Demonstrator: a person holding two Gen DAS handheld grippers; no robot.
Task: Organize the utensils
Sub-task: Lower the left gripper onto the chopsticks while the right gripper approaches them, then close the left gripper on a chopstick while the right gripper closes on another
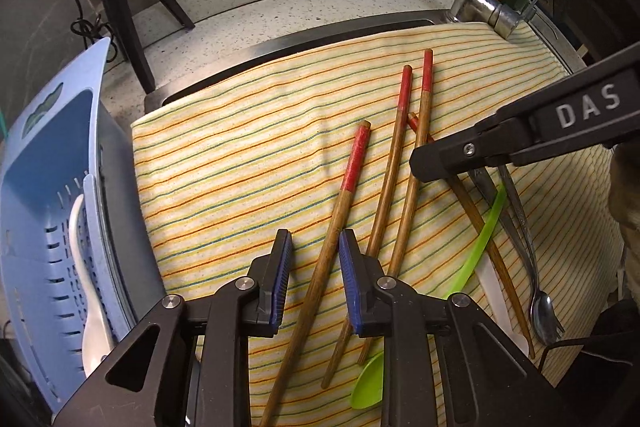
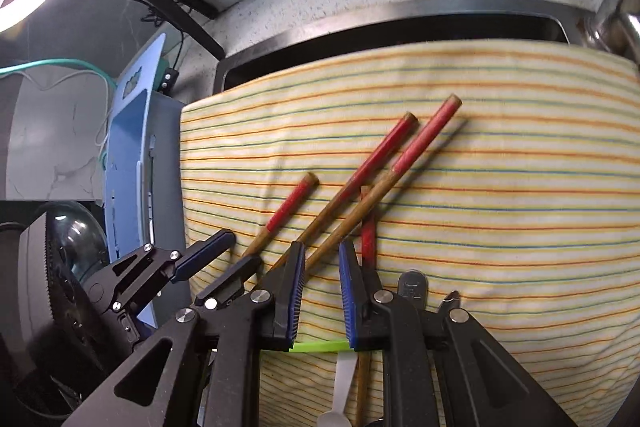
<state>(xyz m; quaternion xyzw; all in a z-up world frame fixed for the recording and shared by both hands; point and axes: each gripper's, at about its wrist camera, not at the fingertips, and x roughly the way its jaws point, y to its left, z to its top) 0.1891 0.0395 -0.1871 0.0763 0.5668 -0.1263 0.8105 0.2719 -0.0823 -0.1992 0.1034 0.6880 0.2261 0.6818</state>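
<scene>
A: While the striped cloth [image 1: 248,163] is covering the sink [image 1: 224,83], where are the utensils lying?

B: Red-tipped chopsticks [image 1: 400,163] are lying on the cloth; a blue basket [image 1: 44,163] is standing beside it, holding a white spoon [image 1: 86,267].

A: What is the left gripper [image 1: 316,279] doing?

B: It is straddling one chopstick [image 1: 344,211], pads apart, gripping nothing.

A: And the right gripper [image 2: 322,291]?

B: It is clenching a green spoon [image 2: 318,346] by the handle, low over the cloth, near a metal spork [image 1: 544,311].
</scene>
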